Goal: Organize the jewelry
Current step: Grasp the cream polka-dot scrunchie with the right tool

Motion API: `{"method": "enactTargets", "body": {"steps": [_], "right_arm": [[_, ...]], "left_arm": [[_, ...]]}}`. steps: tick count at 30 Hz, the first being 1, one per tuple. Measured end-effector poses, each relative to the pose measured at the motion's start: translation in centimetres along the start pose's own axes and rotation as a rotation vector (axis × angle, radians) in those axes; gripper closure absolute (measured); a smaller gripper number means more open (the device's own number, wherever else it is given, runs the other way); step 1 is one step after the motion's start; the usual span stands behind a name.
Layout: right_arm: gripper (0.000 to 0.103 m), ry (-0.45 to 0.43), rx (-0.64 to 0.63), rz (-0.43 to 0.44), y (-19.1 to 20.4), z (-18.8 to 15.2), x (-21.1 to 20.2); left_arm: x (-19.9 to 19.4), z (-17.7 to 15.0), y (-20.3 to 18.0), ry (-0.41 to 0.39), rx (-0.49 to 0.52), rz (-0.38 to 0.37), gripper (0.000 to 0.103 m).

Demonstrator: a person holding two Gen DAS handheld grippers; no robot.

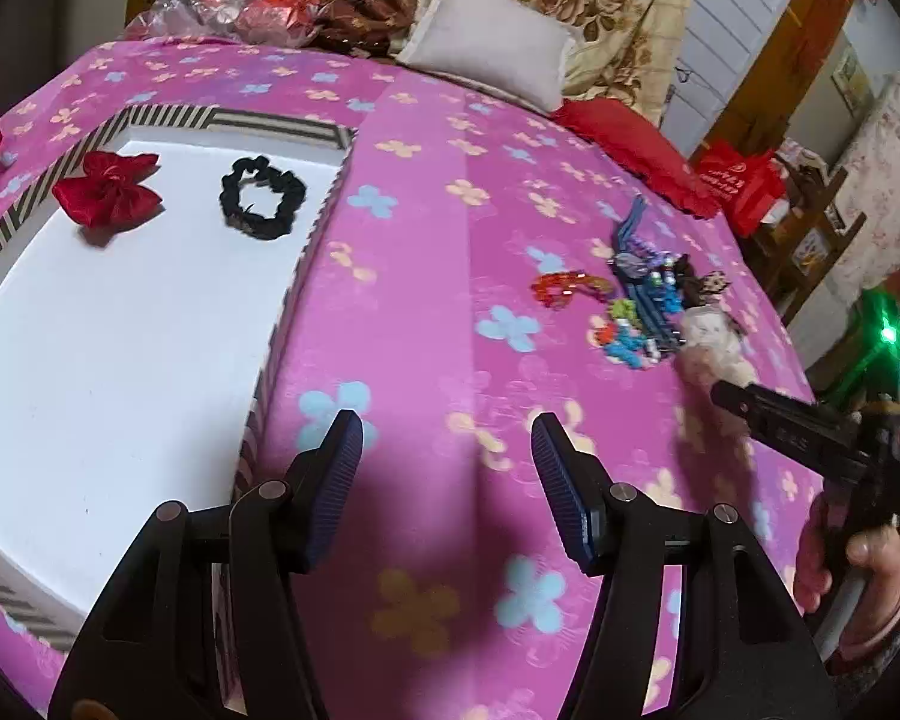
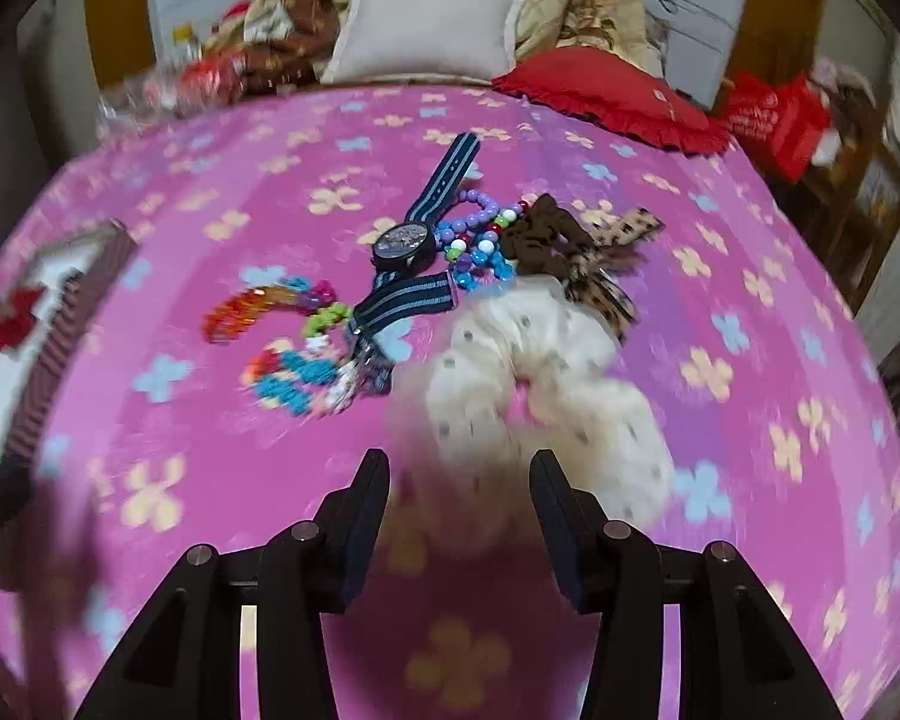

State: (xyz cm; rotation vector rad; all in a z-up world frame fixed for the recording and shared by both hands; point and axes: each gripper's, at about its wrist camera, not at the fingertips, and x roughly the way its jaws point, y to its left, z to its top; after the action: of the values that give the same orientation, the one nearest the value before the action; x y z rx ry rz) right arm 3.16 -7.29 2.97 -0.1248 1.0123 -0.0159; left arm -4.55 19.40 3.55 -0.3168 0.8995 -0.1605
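Jewelry pile, wristwatch [image 2: 403, 245] and bead bracelet [image 2: 477, 234] among it, lies on the pink flowered bed cover [image 2: 210, 192]. White scrunchie [image 2: 534, 360] at 12 o'clock of right gripper [image 2: 459, 480], jaws open, pitched downward, nothing between. Left gripper [image 1: 447, 444] open, empty; striped-edged tray [image 1: 120, 330] at its 10 o'clock holds red bow [image 1: 107, 187] and black scrunchie [image 1: 262, 197].

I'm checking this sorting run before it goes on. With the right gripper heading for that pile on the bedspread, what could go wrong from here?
1. The white scrunchie lies against the leopard bow and close to the watch strap; a grab may drag neighbours along.
2. The right gripper is open, its view blurred, so it may close off-target.
3. The soft bedspread could get pinched with the fabric.
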Motion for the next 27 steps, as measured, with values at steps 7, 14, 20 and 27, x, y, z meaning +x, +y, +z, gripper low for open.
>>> {"method": "enactTargets", "body": {"steps": [7, 14, 20, 27], "right_arm": [[0.081, 0.084, 0.044, 0.14, -0.6, -0.6, 0.6], [0.08, 0.197, 0.063, 0.598, 2.5, -5.1, -2.8], [0.06, 0.1, 0.054, 0.496, 1.9, -6.7, -4.9], [0.059, -0.044, 0.091, 0.428, 0.0, -7.0, -7.8]], "left_arm": [[0.4, 0.1, 0.2, 0.014, -0.006, -0.007, 0.044], [0.8, -0.3, -0.2, 0.019, 0.014, 0.018, 0.045], [0.6, -0.5, -0.2, 0.018, 0.014, 0.015, 0.045], [0.4, -0.3, -0.5, 0.026, 0.026, 0.005, 0.045]]}}
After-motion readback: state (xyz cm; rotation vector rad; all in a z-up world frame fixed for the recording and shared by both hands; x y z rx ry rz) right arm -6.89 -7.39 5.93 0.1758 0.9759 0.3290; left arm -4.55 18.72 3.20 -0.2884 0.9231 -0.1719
